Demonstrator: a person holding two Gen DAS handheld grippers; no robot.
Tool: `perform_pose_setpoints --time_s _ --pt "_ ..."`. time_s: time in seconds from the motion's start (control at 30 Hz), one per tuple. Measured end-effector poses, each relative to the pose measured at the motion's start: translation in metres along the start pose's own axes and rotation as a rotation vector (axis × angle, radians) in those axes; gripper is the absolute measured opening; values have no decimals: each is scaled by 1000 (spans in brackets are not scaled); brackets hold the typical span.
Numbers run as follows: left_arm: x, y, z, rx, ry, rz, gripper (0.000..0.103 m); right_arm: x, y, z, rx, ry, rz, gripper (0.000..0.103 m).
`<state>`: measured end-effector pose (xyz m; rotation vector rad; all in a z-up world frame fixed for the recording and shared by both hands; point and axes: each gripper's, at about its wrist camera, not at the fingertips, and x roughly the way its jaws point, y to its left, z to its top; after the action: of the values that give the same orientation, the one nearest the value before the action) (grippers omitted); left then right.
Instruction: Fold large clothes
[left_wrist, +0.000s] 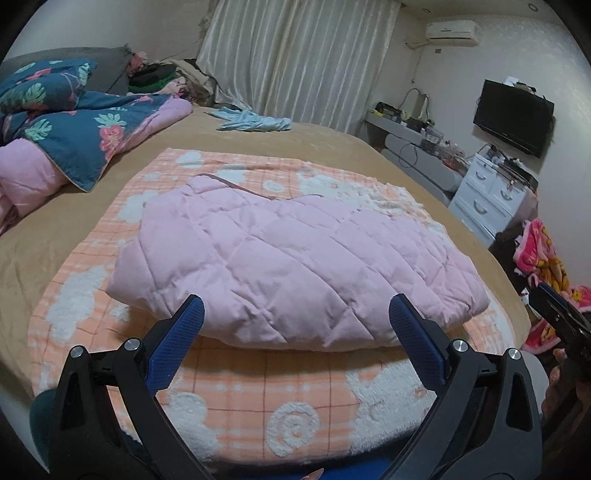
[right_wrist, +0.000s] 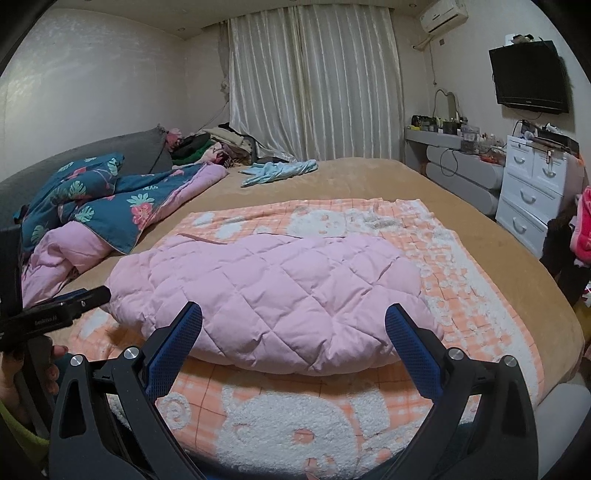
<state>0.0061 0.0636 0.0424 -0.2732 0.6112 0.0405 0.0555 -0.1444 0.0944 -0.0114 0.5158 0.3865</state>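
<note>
on the bed (left_wrist: 332, 140), a pink quilted jacket (left_wrist: 288, 258) lies folded into a puffy bundle on an orange checked blanket (left_wrist: 236, 413) with white fluffy figures. the left gripper (left_wrist: 295, 325) hangs just short of the jacket's near edge, its blue fingers (left_wrist: 177, 343) spread wide with nothing between them. the right gripper (right_wrist: 293, 325) sits likewise at the near edge, fingers (right_wrist: 413, 347) wide apart and empty. each view catches the other gripper at its side, with part of a hand (right_wrist: 14, 373) on it. a blue flowered quilt (left_wrist: 74, 125) is heaped at the far left of the bed, a light blue cloth (left_wrist: 255, 122) lies near the curtain (left_wrist: 295, 59), and white drawers (right_wrist: 532, 184) stand at the right under a wall tv (right_wrist: 528, 77).
</note>
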Motion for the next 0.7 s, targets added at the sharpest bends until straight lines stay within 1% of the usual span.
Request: perform_pose_setpoints --time_s 0.13,0.23,0.4,0.57,0.7 --pt "2 -9 -10 43 9 -11 94 3 0 -11 9 16 -3 99" --pt "5 -11 -15 45 18 -21 94 10 3 -20 0 44 -6 99" --pt "13 -18 -22 73 42 -21 94 22 11 -32 -16 87 18 99" --pt "19 -19 -26 79 63 -14 94 29 19 -36 -30 104 38 99" --pt "20 -18 -25 77 61 -13 94 31 21 -37 -34 110 40 99"
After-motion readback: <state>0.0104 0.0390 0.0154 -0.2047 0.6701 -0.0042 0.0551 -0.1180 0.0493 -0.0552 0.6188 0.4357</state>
